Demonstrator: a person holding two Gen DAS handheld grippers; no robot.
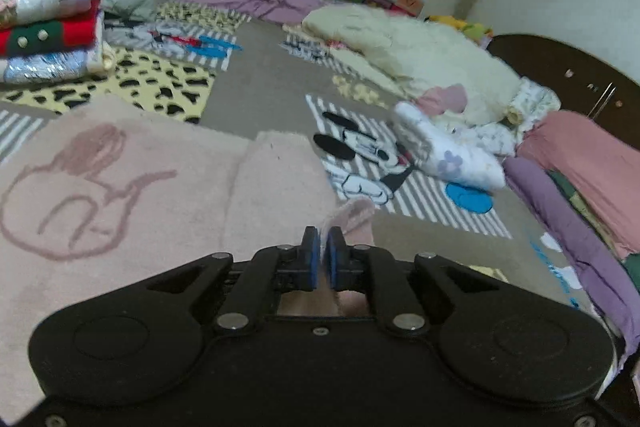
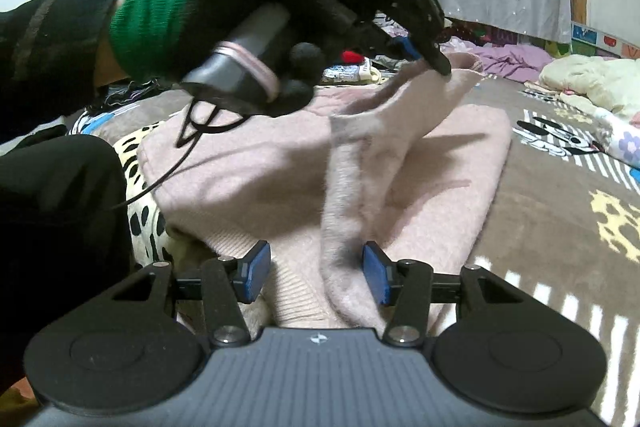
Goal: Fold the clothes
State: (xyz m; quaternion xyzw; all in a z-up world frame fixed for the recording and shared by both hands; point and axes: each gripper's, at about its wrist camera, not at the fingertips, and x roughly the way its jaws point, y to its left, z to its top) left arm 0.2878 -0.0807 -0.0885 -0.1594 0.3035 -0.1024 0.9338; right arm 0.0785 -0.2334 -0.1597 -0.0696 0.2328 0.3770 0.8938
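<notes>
Left gripper [image 1: 322, 247], blue pads nearly together, pinches the cuff of a sleeve [image 1: 352, 217] of the pink sweater [image 1: 120, 179] and lifts it above the garment's body. Right gripper [image 2: 316, 277], jaws spread wide, straddles the raised sleeve fold without clamping it. The sweater, fuzzy knit with a ribbed hem and a line-drawn motif, lies flat on a patterned bedspread [image 1: 260, 83]. A gloved hand [image 2: 256, 11] grips the left tool's handle. Folded clothes [image 1: 48, 27] are stacked far left.
</notes>
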